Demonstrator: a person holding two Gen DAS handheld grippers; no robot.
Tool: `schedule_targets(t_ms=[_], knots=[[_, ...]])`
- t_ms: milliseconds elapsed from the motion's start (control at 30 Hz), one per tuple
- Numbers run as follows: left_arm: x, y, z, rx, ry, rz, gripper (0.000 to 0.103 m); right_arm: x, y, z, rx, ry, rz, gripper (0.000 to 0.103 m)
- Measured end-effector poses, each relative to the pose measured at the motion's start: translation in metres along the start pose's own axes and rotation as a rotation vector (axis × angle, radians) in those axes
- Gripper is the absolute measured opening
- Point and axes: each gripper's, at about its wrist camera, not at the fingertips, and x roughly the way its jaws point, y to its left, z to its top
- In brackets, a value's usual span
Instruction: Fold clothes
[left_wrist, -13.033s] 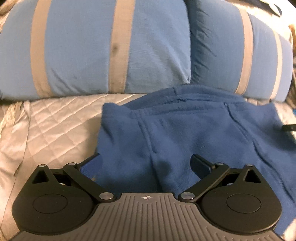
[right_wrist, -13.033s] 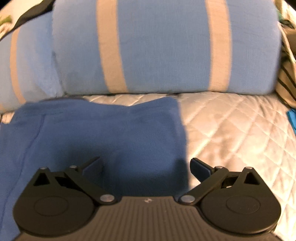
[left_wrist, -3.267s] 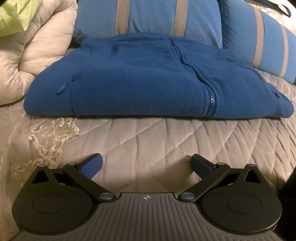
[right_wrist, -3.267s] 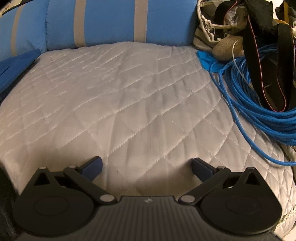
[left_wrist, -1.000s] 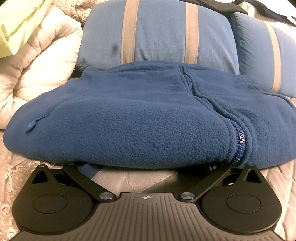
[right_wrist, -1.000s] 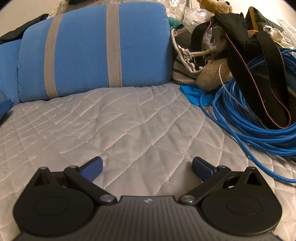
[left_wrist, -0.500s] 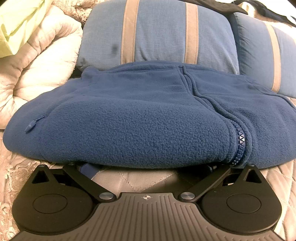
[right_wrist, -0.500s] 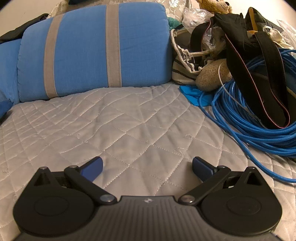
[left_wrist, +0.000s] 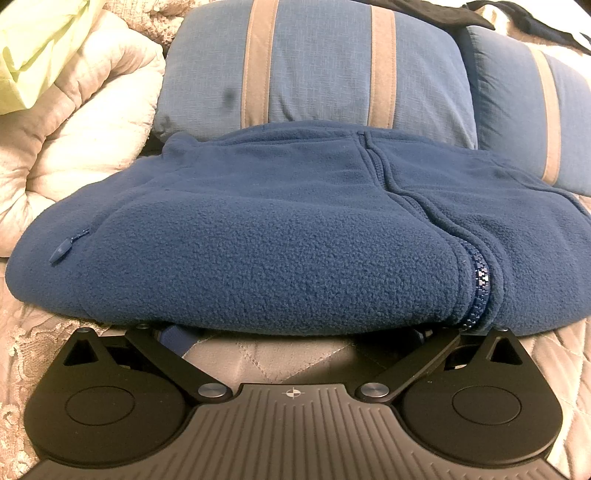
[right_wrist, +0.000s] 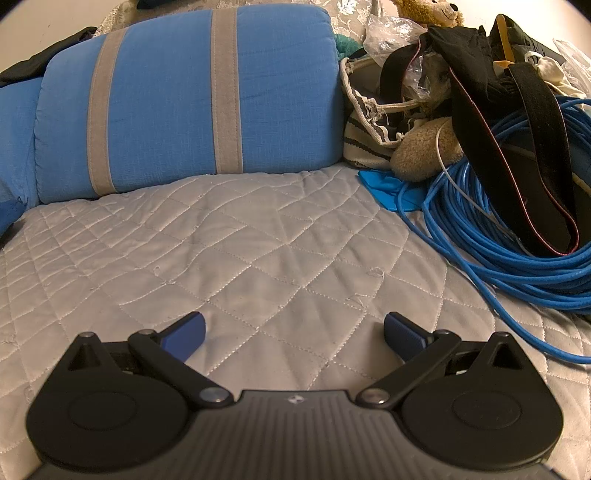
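Across the lower middle of the left wrist view, the folded blue fleece jacket (left_wrist: 280, 236) lies right against the left gripper (left_wrist: 295, 334), its near rounded fold bulging over both fingertips so that they are tucked beneath it. The jaws stand spread wide, and nothing is pinched between them. The jacket's long axis runs left to right across the frame, square to the fingers, and its zipper (left_wrist: 476, 291) comes down at lower right, just inside the right finger. Behind it, at the top of the frame, sit two striped blue pillows (left_wrist: 314, 70), with a cream comforter (left_wrist: 74, 140) at upper left.

Seen from the right wrist, the right gripper (right_wrist: 293, 334) is also spread wide with nothing in it, over bare quilted bedspread (right_wrist: 258, 251); only a blue sliver at the far left edge may be the jacket. A coil of blue cable (right_wrist: 491, 236) fills the right side.

The left gripper is plainly the nearer one, so the next move probably falls to it: lifting or sliding the bundle from below.
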Motion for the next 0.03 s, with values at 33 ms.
schedule_targets(t_ms=[33], knots=[[0.0, -0.0001, 0.0, 0.0, 0.0, 0.0, 0.103, 0.0, -0.0001, 0.0, 0.0, 0.0, 0.0, 0.102]])
